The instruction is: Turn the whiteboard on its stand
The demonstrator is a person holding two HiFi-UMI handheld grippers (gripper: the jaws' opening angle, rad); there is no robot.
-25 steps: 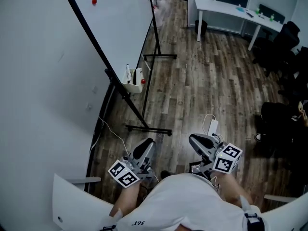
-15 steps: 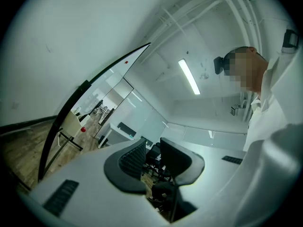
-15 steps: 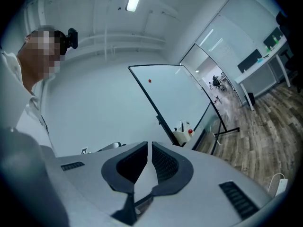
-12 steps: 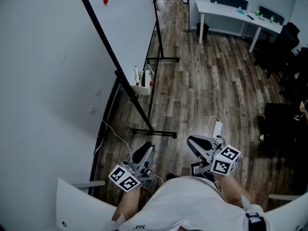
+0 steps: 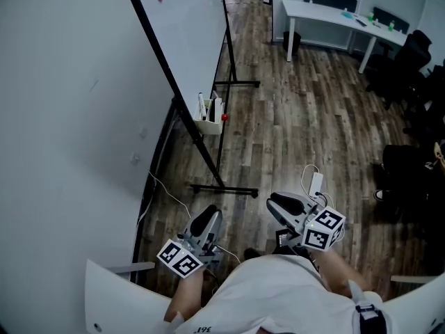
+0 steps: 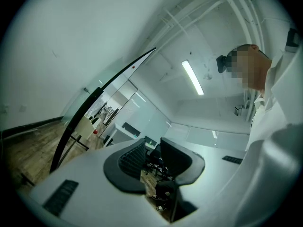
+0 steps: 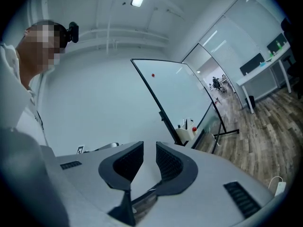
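Ahead at my left, beside the wall, the large rectangular whiteboard point(image 5: 195, 33) with its smooth white face and thin black frame stands on a black metal tube stand point(image 5: 224, 186), on the brown wood-plank floor point(image 5: 299, 117). Its long axis runs away from me, and the face looks to the right. I hold both grippers well apart from it. The left gripper point(image 5: 206, 221) has just been opening its ribbed dark fingers point(image 6: 130, 157), with nothing between them. The right gripper point(image 5: 280, 202) is also released and empty.

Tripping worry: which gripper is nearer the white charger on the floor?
Right. The right gripper hangs just left of the charger; the left gripper, empty jaws just opened wider, is farther left.
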